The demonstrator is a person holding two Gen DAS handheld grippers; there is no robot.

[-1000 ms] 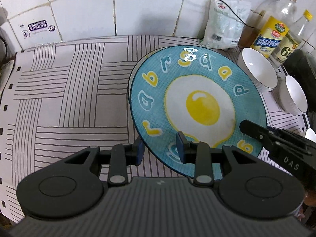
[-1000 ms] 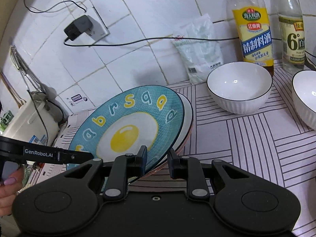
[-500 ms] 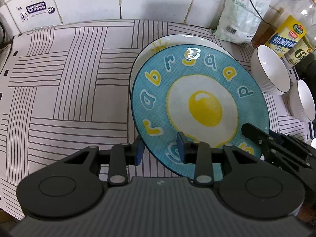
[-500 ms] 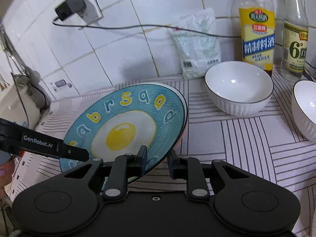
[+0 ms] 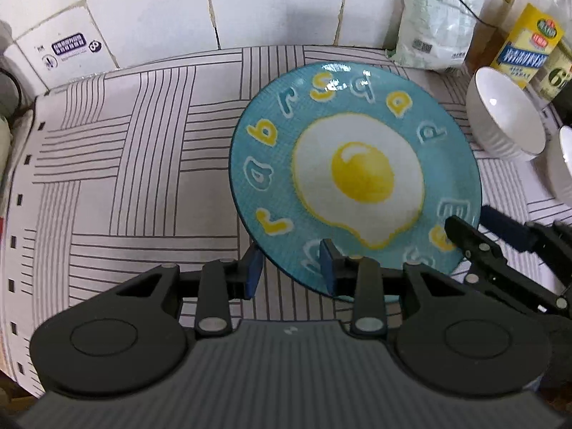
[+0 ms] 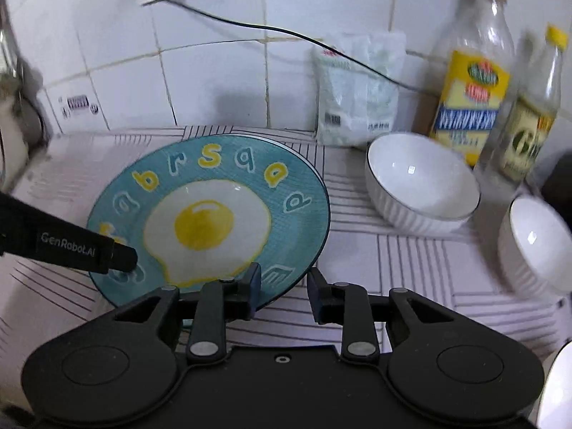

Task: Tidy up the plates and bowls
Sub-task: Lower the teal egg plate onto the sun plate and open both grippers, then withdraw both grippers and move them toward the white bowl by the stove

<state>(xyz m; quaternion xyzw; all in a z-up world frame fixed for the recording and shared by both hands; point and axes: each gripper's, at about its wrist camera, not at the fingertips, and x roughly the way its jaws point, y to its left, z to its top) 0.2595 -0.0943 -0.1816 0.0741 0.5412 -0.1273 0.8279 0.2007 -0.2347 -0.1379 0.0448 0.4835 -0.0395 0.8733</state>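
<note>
A blue plate with a fried-egg picture and letters [image 5: 357,175] [image 6: 211,218] lies over a second plate, of which only a thin far rim shows in the right wrist view. My left gripper [image 5: 291,273] has its jaws on either side of the plate's near-left rim, a gap between them. My right gripper [image 6: 284,295] has its jaws spread wide around the near-right rim, not pressing it. Two white bowls [image 6: 422,186] [image 6: 536,243] stand to the right of the plate.
A striped mat [image 5: 125,178] covers the counter. Against the tiled wall stand a white bag [image 6: 357,89] and two bottles [image 6: 468,82] [image 6: 532,118]. A black cable [image 6: 286,34] runs along the wall. A pot or cooker sits at the far left [image 6: 14,121].
The blue plate came down and now covers the plate beneath. My right gripper's jaws have spread wider. The left gripper looks unchanged on the rim.
</note>
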